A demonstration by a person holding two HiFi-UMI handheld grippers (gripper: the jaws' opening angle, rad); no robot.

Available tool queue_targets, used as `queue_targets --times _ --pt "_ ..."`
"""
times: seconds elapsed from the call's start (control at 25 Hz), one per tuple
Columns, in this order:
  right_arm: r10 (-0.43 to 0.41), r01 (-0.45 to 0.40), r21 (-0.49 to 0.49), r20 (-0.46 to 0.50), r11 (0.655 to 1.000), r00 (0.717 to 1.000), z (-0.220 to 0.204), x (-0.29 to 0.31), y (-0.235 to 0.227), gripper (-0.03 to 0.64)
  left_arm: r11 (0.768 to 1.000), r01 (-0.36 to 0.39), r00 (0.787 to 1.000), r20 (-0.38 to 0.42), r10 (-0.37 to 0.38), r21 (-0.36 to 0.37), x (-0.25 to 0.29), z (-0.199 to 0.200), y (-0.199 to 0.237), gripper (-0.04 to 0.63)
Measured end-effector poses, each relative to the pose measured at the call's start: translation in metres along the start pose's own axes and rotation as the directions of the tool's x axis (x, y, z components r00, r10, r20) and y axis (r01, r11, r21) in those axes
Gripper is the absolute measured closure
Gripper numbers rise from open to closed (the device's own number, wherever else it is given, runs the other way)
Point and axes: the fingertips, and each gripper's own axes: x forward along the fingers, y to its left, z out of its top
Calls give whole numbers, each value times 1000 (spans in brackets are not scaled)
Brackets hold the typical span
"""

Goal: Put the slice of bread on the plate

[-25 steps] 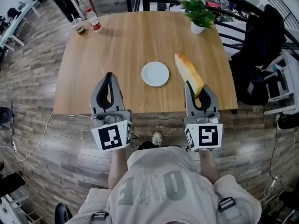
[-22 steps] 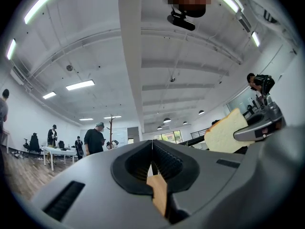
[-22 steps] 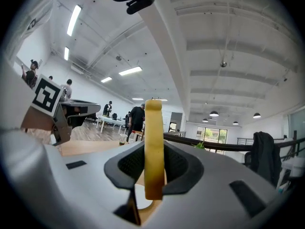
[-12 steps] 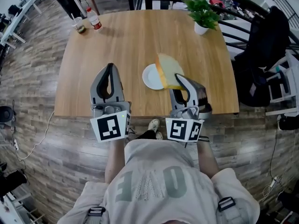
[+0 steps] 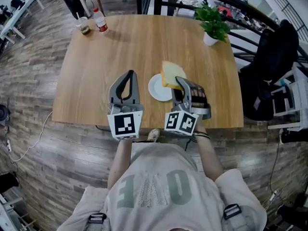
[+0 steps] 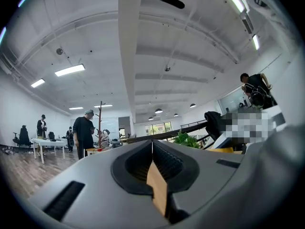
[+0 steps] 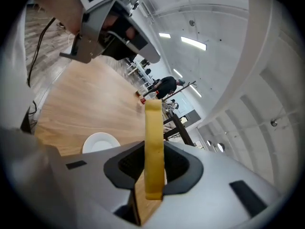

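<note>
A round white plate (image 5: 157, 87) lies on the wooden table (image 5: 106, 66), a little in from its near edge. My right gripper (image 5: 179, 82) is rolled onto its side and shut on the slice of bread (image 5: 172, 74), which hangs over the plate's right edge. In the right gripper view the bread (image 7: 153, 142) stands edge-on between the jaws of the right gripper (image 7: 154, 168), with the plate (image 7: 100, 142) below and to the left. My left gripper (image 5: 128, 75) hovers left of the plate, and in its own view the left gripper (image 6: 152, 149) is shut with nothing in it.
A potted plant (image 5: 212, 24) stands at the table's far right. A bottle (image 5: 100, 21) and a cup (image 5: 84, 28) stand at the far left corner. A black chair with a bag (image 5: 269, 57) is right of the table. People (image 6: 86, 132) stand in the distance.
Both grippers have moved forward over the table. The right one has rolled onto its side and carried the bread left, from right of the plate to over its right edge.
</note>
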Motion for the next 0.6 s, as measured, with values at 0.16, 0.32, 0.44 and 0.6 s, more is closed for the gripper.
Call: queue_targets --times 0.16,0.32,0.44,0.6 --pt "83 -87 -54 -62 995 995 -16 41 39 526 999 7 1000 -30 -8 -33 3 -23 1 586" --pt "131 -144 -124 -109 982 985 -26 78 67 525 999 11 997 -81 -14 -46 9 -44 -1 586" --pt "135 -158 -171 -142 972 981 -38 93 82 525 999 4 995 -103 -9 -48 13 -52 2 586" --pt "145 -182 -196 -189 964 971 -57 97 100 525 999 -2 993 -118 -3 -47 16 -60 6 586"
